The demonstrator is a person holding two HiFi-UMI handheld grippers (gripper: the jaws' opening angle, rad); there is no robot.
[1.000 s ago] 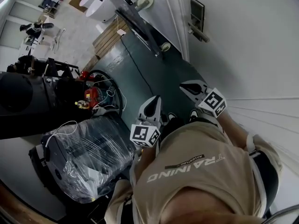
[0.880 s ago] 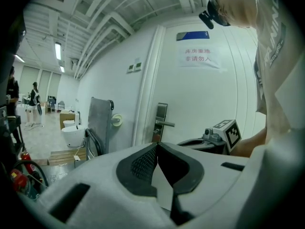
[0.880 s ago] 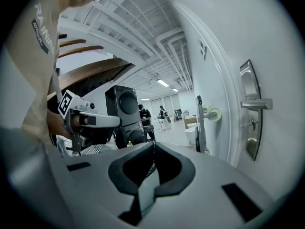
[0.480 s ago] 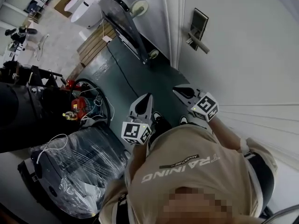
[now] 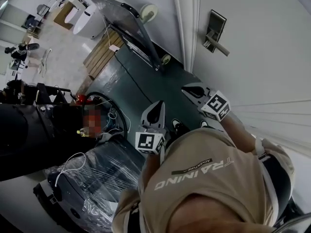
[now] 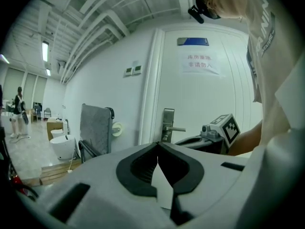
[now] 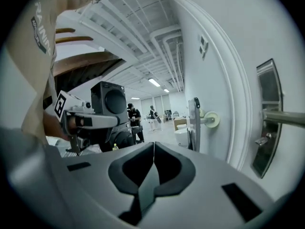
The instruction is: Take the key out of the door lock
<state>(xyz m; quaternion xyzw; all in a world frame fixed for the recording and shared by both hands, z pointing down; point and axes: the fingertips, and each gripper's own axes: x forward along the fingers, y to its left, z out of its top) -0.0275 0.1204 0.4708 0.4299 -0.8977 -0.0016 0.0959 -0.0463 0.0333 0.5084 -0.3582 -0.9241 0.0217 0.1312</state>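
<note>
Left gripper [image 5: 158, 106] and right gripper [image 5: 188, 89] are hovering near, jaws pressed together, empty.
Approaching the far door lock [image 5: 215, 29] unopened is risking knocking the key [image 7: 261, 140] instead of gripping it.

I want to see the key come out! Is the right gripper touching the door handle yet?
Apart. In the head view, the right gripper sits well short of the door handle, with bare door between them. Its jaws are shut on nothing.
</note>
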